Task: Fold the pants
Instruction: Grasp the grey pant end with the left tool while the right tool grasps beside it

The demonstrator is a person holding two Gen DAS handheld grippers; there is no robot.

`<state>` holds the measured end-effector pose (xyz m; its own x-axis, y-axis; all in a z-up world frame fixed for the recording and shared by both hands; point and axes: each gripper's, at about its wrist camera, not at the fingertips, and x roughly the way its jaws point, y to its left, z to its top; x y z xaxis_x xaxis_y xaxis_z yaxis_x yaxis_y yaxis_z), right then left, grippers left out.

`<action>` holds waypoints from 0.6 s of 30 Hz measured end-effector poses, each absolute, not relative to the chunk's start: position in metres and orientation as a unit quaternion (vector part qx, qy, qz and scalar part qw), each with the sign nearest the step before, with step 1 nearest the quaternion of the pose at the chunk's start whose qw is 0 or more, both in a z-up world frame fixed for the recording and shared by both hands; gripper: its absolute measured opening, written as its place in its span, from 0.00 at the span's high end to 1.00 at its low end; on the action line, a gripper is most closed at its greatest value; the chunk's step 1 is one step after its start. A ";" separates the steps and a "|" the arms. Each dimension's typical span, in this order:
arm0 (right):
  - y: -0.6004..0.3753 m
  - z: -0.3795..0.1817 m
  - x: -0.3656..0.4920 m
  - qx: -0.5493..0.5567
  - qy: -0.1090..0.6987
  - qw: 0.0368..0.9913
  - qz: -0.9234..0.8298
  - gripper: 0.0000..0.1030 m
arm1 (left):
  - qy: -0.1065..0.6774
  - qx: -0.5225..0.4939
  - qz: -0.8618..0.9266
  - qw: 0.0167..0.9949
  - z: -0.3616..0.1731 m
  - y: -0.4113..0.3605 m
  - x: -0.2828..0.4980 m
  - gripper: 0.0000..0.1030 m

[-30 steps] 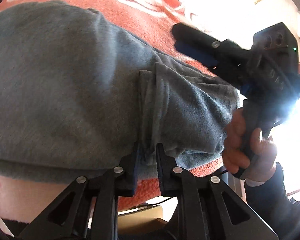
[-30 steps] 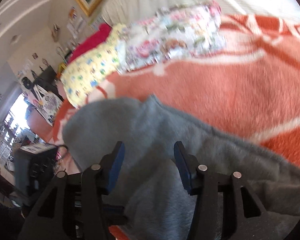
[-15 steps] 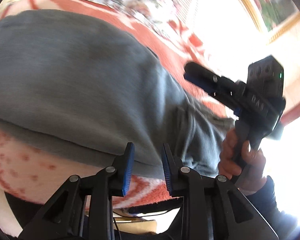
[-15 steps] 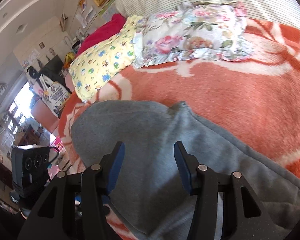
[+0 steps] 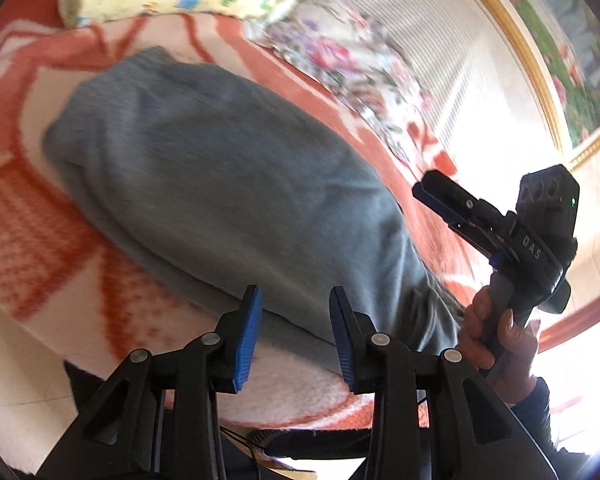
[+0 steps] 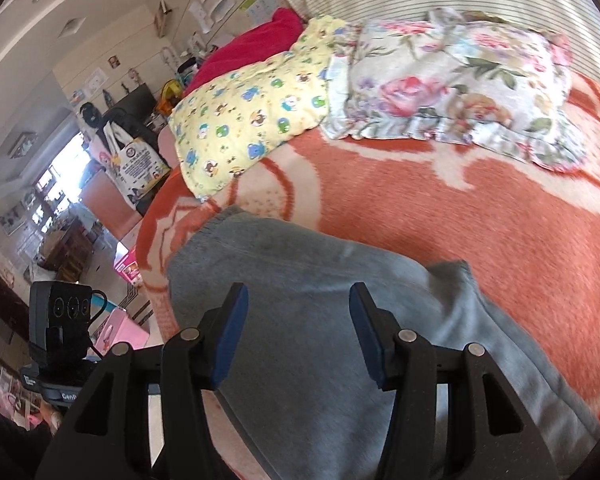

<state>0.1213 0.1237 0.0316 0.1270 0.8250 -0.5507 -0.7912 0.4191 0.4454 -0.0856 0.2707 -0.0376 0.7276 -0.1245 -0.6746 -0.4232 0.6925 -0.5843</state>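
In the left wrist view the left gripper (image 5: 294, 334) is hovering with jaws apart, holding nothing, over the near edge of the grey sweatpants (image 5: 228, 184) lying folded on the orange blanket (image 5: 32, 216), while in the right wrist view the right gripper (image 6: 298, 332) is likewise gaping empty above the sweatpants (image 6: 300, 280), which look soft, limp and light, best pinched at a hem or corner.

the pants (image 6: 300, 280) are plain grey. the blanket (image 6: 440, 208) is orange with cream motifs. one pillow (image 6: 252, 116) is pale yellow with small cartoon prints, another pillow (image 6: 452, 84) floral in pink and green. gripper pads (image 5: 246, 336) are blue.
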 end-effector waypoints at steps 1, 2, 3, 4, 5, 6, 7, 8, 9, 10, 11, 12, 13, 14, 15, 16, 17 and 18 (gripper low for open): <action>0.128 0.032 0.122 0.020 0.382 0.749 0.541 0.47 | 0.355 -0.386 0.094 0.846 -0.038 0.276 -0.089 0.66; 0.132 0.032 0.121 0.020 0.380 0.747 0.545 0.47 | 0.352 -0.389 0.103 0.845 -0.038 0.282 -0.092 0.66; 0.137 0.033 0.121 0.019 0.379 0.746 0.547 0.47 | 0.349 -0.392 0.112 0.844 -0.038 0.287 -0.096 0.64; 0.143 0.034 0.122 0.019 0.380 0.743 0.551 0.47 | 0.347 -0.394 0.120 0.842 -0.038 0.294 -0.100 0.60; 0.148 0.035 0.122 0.018 0.380 0.741 0.554 0.47 | 0.344 -0.399 0.125 0.841 -0.039 0.298 -0.103 0.57; 0.154 0.036 0.122 0.017 0.379 0.739 0.557 0.47 | 0.339 -0.407 0.130 0.838 -0.040 0.304 -0.107 0.52; 0.158 0.037 0.122 0.015 0.379 0.737 0.560 0.47 | 0.335 -0.415 0.133 0.836 -0.041 0.309 -0.109 0.50; 0.164 0.038 0.122 0.013 0.379 0.735 0.563 0.46 | 0.330 -0.426 0.136 0.832 -0.042 0.316 -0.114 0.50; 0.170 0.039 0.123 0.010 0.379 0.733 0.566 0.45 | 0.326 -0.433 0.139 0.829 -0.043 0.320 -0.115 0.50; 0.175 0.039 0.123 0.008 0.379 0.730 0.568 0.44 | 0.322 -0.439 0.144 0.826 -0.044 0.324 -0.118 0.50; 0.181 0.040 0.123 0.005 0.380 0.728 0.571 0.43 | 0.317 -0.445 0.151 0.824 -0.045 0.329 -0.122 0.50; 0.187 0.040 0.123 0.001 0.380 0.725 0.574 0.43 | 0.314 -0.449 0.156 0.822 -0.045 0.332 -0.124 0.50; 0.194 0.041 0.123 -0.003 0.380 0.722 0.577 0.43 | 0.313 -0.452 0.163 0.819 -0.046 0.335 -0.127 0.50; 0.201 0.041 0.124 -0.008 0.381 0.719 0.581 0.43 | 0.310 -0.457 0.170 0.816 -0.048 0.340 -0.130 0.50; 0.209 0.042 0.124 -0.014 0.381 0.716 0.585 0.43 | 0.309 -0.461 0.177 0.813 -0.049 0.344 -0.134 0.50; 0.215 0.042 0.125 -0.019 0.382 0.713 0.588 0.43 | 0.307 -0.465 0.182 0.810 -0.050 0.347 -0.136 0.50; 0.225 0.043 0.126 -0.025 0.383 0.708 0.592 0.43 | 0.306 -0.470 0.186 0.807 -0.052 0.352 -0.139 0.50; 0.232 0.043 0.128 -0.030 0.386 0.703 0.596 0.43 | 0.307 -0.474 0.189 0.804 -0.054 0.355 -0.141 0.49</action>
<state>0.1278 0.2323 0.0428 -0.0085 0.8154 -0.5789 -0.8622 0.2872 0.4173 -0.1406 0.3549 -0.0536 0.7404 0.0130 -0.6720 -0.5943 0.4797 -0.6455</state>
